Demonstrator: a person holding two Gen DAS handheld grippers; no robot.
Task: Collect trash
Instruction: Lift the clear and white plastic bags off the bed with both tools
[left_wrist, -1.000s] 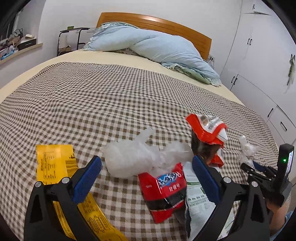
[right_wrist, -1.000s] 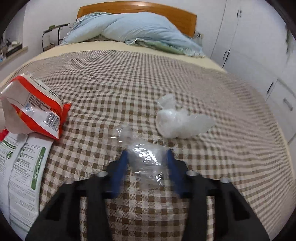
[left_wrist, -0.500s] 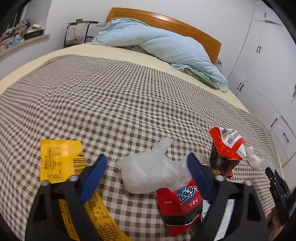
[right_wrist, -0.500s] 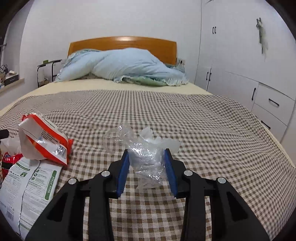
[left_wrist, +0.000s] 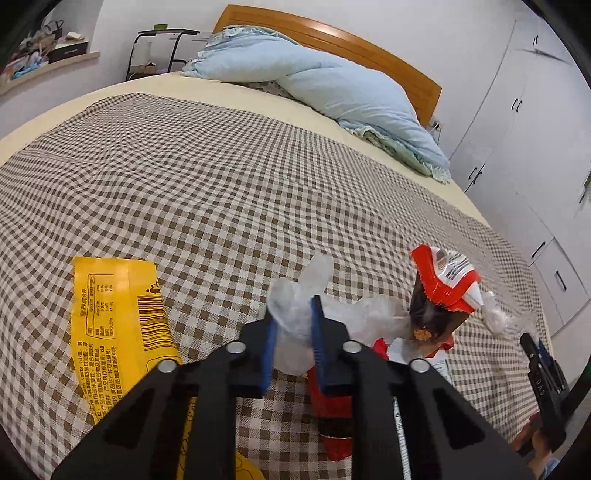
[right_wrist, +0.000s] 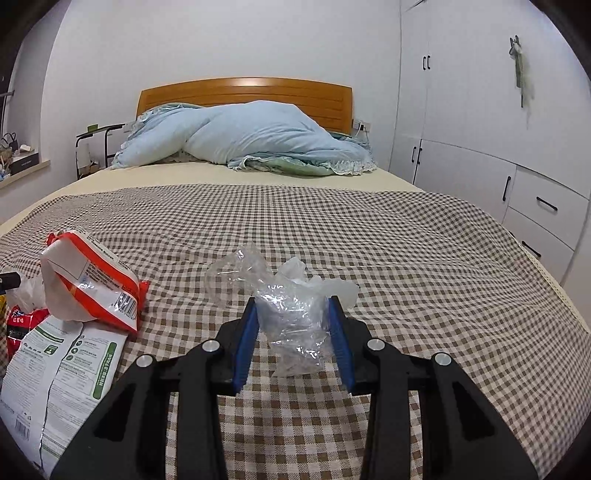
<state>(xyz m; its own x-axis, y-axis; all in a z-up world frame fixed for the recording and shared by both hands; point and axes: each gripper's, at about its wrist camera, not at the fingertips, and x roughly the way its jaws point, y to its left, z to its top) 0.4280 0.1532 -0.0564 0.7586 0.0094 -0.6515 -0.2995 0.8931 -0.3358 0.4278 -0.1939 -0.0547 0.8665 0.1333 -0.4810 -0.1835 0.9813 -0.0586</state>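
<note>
On your far left a window shelf (left_wrist: 48, 62) holds clutter, and a black metal rack (left_wrist: 162, 51) stands beside the bed (right_wrist: 258, 173). A brown checked blanket (left_wrist: 207, 192) covers most of the bed; a pale blue duvet (right_wrist: 255, 140) is heaped against the wooden headboard (right_wrist: 243, 90). White wardrobe doors and drawers (right_wrist: 480, 147) fill your right side.

On the blanket, from the left, lie a flat yellow wrapper (left_wrist: 118, 325), a white crumpled bag (left_wrist: 295, 317), a small red packet (left_wrist: 332, 417), a white and green bag (right_wrist: 55, 373) and, upright on top of the pile, an opened red and white snack bag (left_wrist: 443, 291).

Your left gripper (left_wrist: 291, 332) tilts down at the pile; its jaws have just been closing and now pinch the white crumpled bag between the blue pads. Your right gripper (right_wrist: 293, 332) points along the bed, angled slightly down, and its jaws clamp a crinkled clear wrapper (right_wrist: 291, 314), lifted off the blanket. Another white crumpled bag (right_wrist: 325, 284) shows just behind it.
</note>
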